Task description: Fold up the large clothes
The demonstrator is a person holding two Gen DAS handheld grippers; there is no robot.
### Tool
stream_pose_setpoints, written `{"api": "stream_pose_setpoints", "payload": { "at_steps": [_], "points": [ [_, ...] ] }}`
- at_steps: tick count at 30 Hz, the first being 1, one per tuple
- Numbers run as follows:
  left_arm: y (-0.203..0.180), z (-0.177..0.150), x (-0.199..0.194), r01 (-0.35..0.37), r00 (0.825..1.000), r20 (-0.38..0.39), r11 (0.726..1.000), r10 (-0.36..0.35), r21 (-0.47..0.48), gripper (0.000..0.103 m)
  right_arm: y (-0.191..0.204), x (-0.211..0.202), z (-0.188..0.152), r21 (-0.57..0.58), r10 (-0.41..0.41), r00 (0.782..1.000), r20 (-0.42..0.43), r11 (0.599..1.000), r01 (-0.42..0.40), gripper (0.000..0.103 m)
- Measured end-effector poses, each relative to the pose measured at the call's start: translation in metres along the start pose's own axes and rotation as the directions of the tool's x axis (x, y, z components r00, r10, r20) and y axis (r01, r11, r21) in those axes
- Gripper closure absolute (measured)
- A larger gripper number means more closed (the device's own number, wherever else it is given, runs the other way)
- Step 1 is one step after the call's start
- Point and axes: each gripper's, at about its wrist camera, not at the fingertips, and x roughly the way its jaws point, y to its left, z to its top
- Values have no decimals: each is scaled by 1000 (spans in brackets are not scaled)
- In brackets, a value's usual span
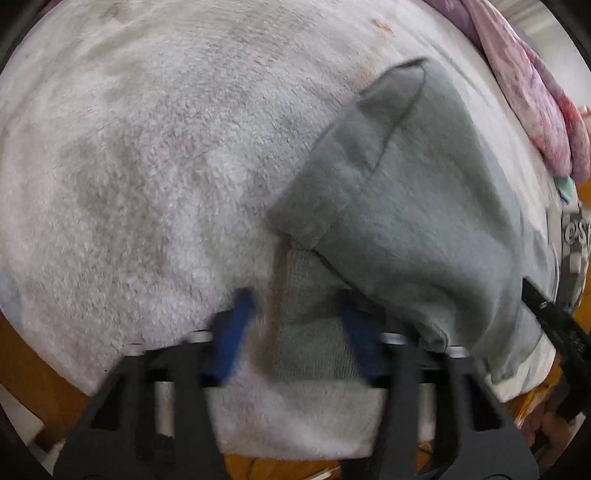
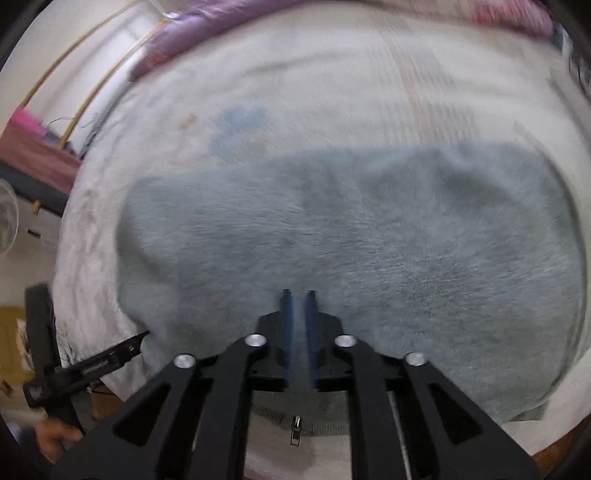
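A grey-green fleece garment (image 2: 351, 236) lies spread on a white fluffy blanket (image 2: 295, 74); a zipper pull (image 2: 296, 435) hangs at its near hem. In the left wrist view the garment (image 1: 424, 206) has a folded flap, and its ribbed hem (image 1: 314, 332) lies between my open left gripper's (image 1: 297, 325) blue fingers. My right gripper (image 2: 298, 295) hovers over the garment's near edge, fingers nearly together, with only a thin gap; I see nothing between the tips. The left gripper also shows in the right wrist view (image 2: 140, 338) at the garment's left edge.
Pink and purple bedding (image 1: 535, 110) is piled at the blanket's far right edge. Purple fabric (image 2: 207, 33) lies along the far edge in the right view. Orange-brown floor (image 1: 33, 369) shows below the blanket. A white fan (image 2: 5, 218) stands at left.
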Motion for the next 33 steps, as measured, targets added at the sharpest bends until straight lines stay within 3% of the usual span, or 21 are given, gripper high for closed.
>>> {"api": "stream_pose_setpoints", "payload": {
  "at_steps": [1, 3, 7, 11, 17, 21, 22, 23, 24, 26, 27, 28, 30, 33],
  "points": [
    [-1, 2, -1, 20, 1000, -8, 1000, -20, 6, 95, 8, -6, -6, -39, 20, 999, 29, 999, -19, 74],
    [-4, 3, -4, 75, 997, -15, 997, -75, 4, 97, 23, -9, -15, -112, 24, 998, 61, 994, -17, 45],
    [-13, 13, -27, 195, 981, 21, 981, -194, -21, 98, 44, -17, -33, -237, 68, 992, 104, 971, -41, 38],
    [-31, 23, -64, 311, 949, 54, 950, -311, 11, 98, 70, -29, -48, -344, 126, 981, 144, 936, -70, 30],
    [-48, 29, -78, 387, 921, 30, 921, -388, 49, 98, 105, -20, -50, -430, 163, 971, 174, 900, -74, 27],
    [-50, 27, -77, 391, 920, 20, 919, -392, 48, 98, 118, 5, -43, -454, 130, 977, 169, 890, -40, 27],
    [-56, 30, -77, 391, 919, 17, 918, -393, 57, 98, 121, 12, -41, -461, 96, 978, 187, 887, 1, 28],
    [-58, 31, -77, 389, 921, 11, 919, -390, 68, 97, 122, 19, -37, -461, 88, 978, 190, 887, 10, 45],
    [-57, 33, -77, 376, 926, 4, 923, -377, 80, 97, 121, 27, -33, -449, 97, 981, 168, 893, -11, 73],
    [-55, 39, -79, 351, 935, 13, 932, -354, 92, 95, 117, 39, -25, -421, 59, 990, 125, 907, -1, 82],
    [-54, 41, -83, 341, 938, 33, 935, -345, 97, 85, 115, 41, -22, -409, 68, 991, 114, 912, -16, 84],
    [-56, 44, -90, 312, 944, 74, 944, -320, 104, 61, 114, 40, -21, -403, 67, 991, 114, 915, -16, 84],
    [-52, 48, -106, 250, 948, 176, 963, -265, 99, 25, 112, 35, -19, -380, 82, 991, 109, 924, -35, 85],
    [-49, 51, -124, 188, 937, 282, 978, -207, 94, 24, 97, 20, -10, -274, 142, 984, 109, 956, -107, 86]
  ]
}}
